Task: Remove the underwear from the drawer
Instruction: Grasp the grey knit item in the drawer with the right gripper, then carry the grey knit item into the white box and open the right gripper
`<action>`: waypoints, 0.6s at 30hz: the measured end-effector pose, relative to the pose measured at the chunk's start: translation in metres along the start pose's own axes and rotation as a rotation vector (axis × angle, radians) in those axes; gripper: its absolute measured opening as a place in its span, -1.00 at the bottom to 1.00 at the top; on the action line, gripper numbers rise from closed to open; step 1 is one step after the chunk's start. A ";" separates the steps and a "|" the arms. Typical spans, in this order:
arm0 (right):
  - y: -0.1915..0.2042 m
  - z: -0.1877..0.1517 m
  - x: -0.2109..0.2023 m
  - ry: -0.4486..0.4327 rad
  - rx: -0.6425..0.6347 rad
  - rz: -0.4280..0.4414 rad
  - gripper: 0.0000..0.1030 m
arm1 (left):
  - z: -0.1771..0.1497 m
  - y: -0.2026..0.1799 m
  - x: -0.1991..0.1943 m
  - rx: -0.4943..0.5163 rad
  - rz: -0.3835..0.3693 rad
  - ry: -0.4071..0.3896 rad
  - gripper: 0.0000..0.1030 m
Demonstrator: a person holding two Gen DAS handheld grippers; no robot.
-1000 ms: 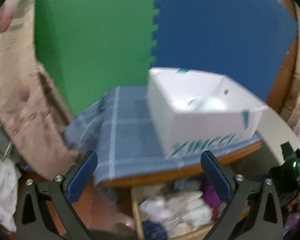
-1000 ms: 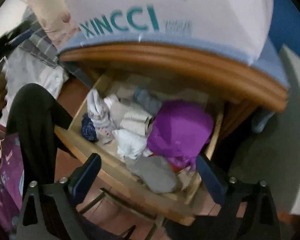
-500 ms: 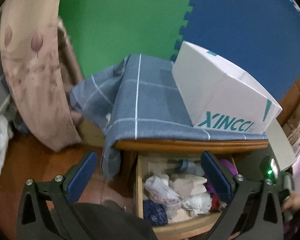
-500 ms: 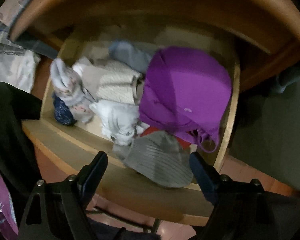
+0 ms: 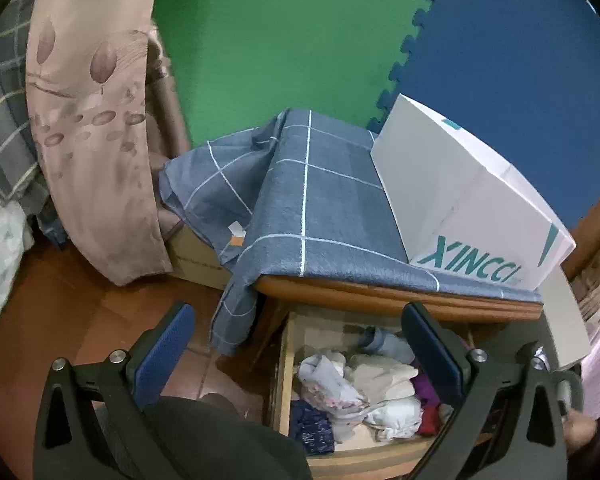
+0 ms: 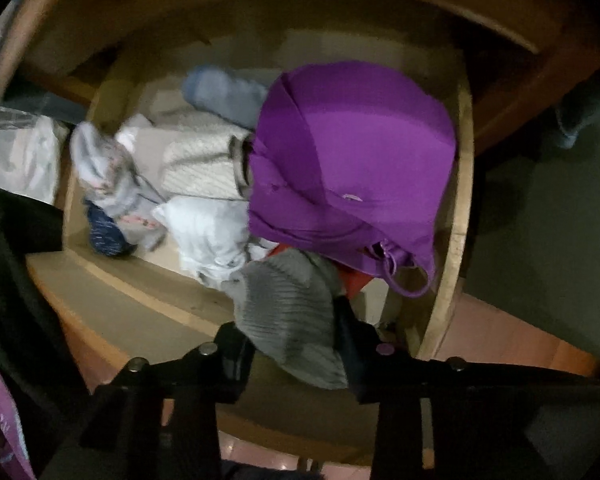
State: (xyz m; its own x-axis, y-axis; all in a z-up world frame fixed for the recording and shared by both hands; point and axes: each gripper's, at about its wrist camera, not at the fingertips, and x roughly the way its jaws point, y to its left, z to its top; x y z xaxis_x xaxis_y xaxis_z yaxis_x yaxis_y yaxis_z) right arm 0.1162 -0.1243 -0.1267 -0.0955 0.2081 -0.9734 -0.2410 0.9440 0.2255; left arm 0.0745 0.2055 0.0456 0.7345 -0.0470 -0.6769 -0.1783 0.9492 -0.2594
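Note:
The wooden drawer (image 6: 458, 240) stands pulled open and holds several pieces of underwear. A grey ribbed piece (image 6: 288, 316) hangs over its front edge. My right gripper (image 6: 296, 344) has its jaws closed in on this grey piece from both sides. A purple garment (image 6: 352, 160) fills the drawer's right half, with white (image 6: 208, 232), cream (image 6: 204, 164) and dark blue (image 6: 104, 236) pieces to its left. My left gripper (image 5: 300, 344) is open and empty, held above and left of the drawer (image 5: 286, 364).
A white XINCCI box (image 5: 472, 208) sits on a blue checked cloth (image 5: 312, 208) over the cabinet top. A pink floral quilt (image 5: 92, 120) hangs at the left. Green and blue foam mats cover the wall behind. My dark-clothed knee (image 5: 204, 440) is in front.
My right gripper has moved down into the drawer front and closed its jaws from wide open onto the grey piece. My left gripper has drawn back slightly, still open.

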 end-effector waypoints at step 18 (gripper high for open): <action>0.013 -0.018 -0.174 -0.365 0.021 0.323 -0.33 | -0.003 -0.002 0.000 0.026 0.032 0.009 0.98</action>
State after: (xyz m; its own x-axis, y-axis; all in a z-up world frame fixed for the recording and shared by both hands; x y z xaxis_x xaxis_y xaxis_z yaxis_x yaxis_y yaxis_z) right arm 0.1120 -0.1525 0.0463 0.1832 0.5641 -0.8051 -0.2351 0.8203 0.5213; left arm 0.0732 0.2030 0.0439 0.7229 -0.0190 -0.6907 -0.1846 0.9580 -0.2196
